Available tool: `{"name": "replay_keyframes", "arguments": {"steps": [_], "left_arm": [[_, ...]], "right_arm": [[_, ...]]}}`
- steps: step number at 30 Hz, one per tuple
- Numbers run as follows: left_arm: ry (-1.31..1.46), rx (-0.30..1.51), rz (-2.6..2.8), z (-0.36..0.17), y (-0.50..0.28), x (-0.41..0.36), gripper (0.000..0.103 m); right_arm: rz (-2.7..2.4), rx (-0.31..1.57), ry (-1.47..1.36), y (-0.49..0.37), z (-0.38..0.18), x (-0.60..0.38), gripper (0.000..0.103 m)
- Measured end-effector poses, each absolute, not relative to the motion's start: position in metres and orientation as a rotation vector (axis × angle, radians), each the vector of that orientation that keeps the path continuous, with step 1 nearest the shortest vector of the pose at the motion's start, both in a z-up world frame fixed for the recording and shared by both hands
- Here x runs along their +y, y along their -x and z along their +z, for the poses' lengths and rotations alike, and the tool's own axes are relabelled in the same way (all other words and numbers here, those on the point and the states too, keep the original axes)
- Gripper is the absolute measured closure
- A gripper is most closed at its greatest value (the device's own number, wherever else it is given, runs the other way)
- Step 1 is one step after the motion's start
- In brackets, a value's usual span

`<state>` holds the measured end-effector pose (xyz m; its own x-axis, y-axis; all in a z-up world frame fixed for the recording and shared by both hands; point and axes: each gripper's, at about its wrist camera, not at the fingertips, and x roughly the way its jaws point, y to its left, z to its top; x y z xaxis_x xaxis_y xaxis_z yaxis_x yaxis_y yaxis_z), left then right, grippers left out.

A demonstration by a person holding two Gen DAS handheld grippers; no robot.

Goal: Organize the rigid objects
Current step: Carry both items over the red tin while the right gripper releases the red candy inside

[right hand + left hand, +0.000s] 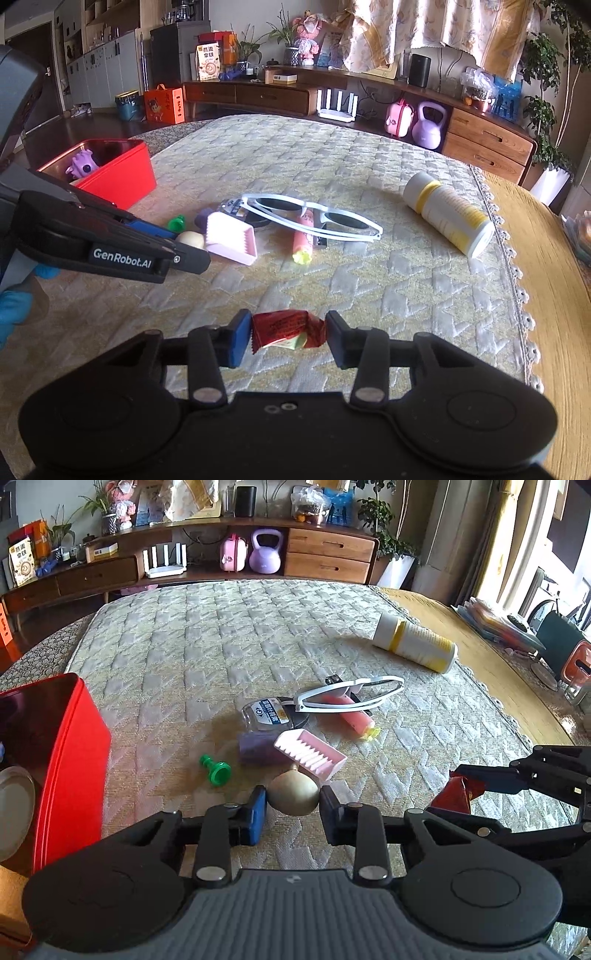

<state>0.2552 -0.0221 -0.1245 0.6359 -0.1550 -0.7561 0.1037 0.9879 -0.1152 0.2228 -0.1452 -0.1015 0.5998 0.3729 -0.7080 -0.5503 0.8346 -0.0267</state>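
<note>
Left wrist view: left gripper (293,805) pinches a beige egg (293,793); right gripper (289,334) clamps a red packet (288,328).

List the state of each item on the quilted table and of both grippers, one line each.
Left gripper: shut on the beige ball.
Right gripper: shut on the red packet.
Red box: open, purple toy inside.
White bottle: lying on its side.
White sunglasses: unfolded, resting on the pink tube.
Green peg: tipped over.
</note>
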Motion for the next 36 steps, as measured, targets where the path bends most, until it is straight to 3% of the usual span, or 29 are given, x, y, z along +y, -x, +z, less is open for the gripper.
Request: {"name": "replay_keyframes", "arguments": {"steps": [25,36], "left_arm": [[0.151,0.837,-0.063,-0.043,-0.194,0.078,0.073],[0.174,0.815,0.03,-0.038,-0.168,0.146,0.073]], "right_arm": [[0.647,0.663,0.287,-0.163,-0.019,-0.08,0.06],[0.705,0.643,0.313,-0.158,-0.003,-0.018,0.06]]}}
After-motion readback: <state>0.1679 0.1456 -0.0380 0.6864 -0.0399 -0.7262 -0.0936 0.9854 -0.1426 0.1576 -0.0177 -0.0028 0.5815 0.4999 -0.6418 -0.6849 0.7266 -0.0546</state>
